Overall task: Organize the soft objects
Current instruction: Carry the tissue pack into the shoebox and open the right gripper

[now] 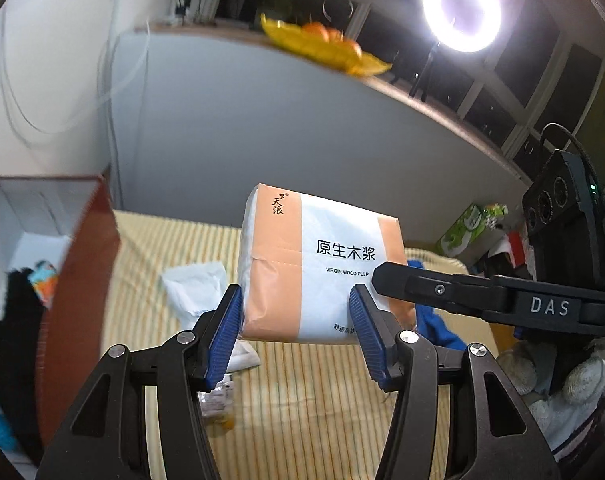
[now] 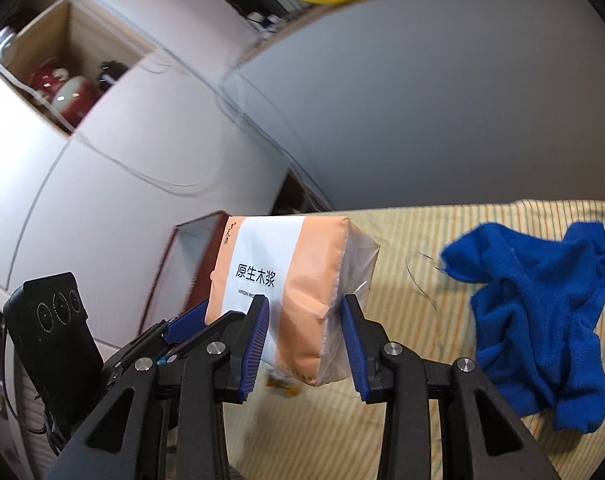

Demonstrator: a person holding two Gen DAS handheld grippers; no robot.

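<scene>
between both grippers, the tissue pack [image 1: 322,264] hangs above the striped bed [image 1: 342,400]: left gripper [image 1: 296,334] and right gripper [image 2: 305,336] each pinch it. uneven pulling could tear its wrapper or drop it short of the red box [image 1: 78,280] at nine o'clock.

Tissue pack [image 1: 322,264] up off the bed [image 1: 302,392], between the fingers of both grippers: left gripper [image 1: 296,320], right gripper [image 2: 304,320]. Open box [image 1: 42,240] left of the pack. Towel [image 2: 538,320] lying on the bed to its right. Plastic bag [image 1: 194,288] on the bed behind it.
</scene>
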